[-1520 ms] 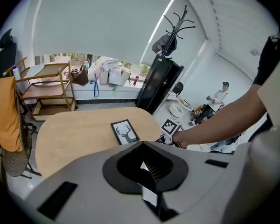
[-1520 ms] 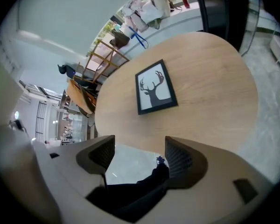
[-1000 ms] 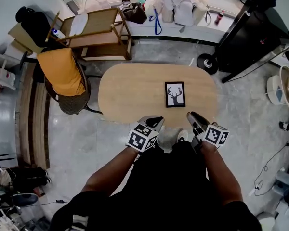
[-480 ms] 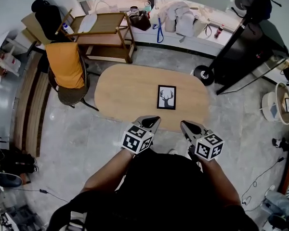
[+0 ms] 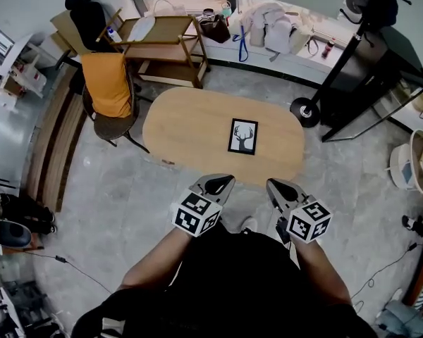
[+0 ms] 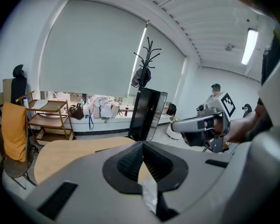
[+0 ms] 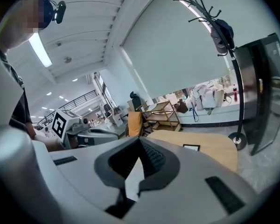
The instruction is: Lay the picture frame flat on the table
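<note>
the picture frame (image 5: pixel 243 136) lies flat right of the desk (image 5: pixel 183 125) centre, long axis near-to-far edge, ahead between the clenched, empty left hand-held gripper (image 5: pixel 213 184) and right hand-held gripper (image 5: pixel 280 189).

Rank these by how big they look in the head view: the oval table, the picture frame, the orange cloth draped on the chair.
1. oval table, by far the largest
2. orange cloth
3. picture frame, the smallest
</note>
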{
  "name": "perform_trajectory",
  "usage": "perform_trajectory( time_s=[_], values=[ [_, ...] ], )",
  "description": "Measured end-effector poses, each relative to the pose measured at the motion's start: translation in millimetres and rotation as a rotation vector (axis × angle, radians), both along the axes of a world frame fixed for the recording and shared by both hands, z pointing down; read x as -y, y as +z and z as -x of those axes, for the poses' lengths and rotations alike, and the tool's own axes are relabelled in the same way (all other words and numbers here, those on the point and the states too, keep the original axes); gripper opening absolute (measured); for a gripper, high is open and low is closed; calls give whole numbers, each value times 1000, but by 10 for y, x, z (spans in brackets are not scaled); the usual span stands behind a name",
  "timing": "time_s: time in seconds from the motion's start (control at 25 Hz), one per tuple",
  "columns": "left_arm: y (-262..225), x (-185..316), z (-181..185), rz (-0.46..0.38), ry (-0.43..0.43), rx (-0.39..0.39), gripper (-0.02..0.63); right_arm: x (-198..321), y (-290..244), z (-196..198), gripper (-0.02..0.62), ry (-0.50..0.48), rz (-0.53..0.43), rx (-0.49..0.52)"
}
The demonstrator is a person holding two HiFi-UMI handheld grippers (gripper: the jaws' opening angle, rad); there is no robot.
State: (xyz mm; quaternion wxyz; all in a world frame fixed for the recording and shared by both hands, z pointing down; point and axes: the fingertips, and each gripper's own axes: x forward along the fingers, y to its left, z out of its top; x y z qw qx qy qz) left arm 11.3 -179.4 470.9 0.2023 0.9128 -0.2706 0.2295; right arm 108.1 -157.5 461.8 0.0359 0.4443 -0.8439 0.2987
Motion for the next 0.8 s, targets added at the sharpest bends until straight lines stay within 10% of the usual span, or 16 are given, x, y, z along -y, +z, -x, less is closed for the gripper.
perform_trajectory(
  time_s=[0.8],
  values=[
    [-73,141,479,5,51,33,0,-38,23,402,0,65,9,-7]
  ],
)
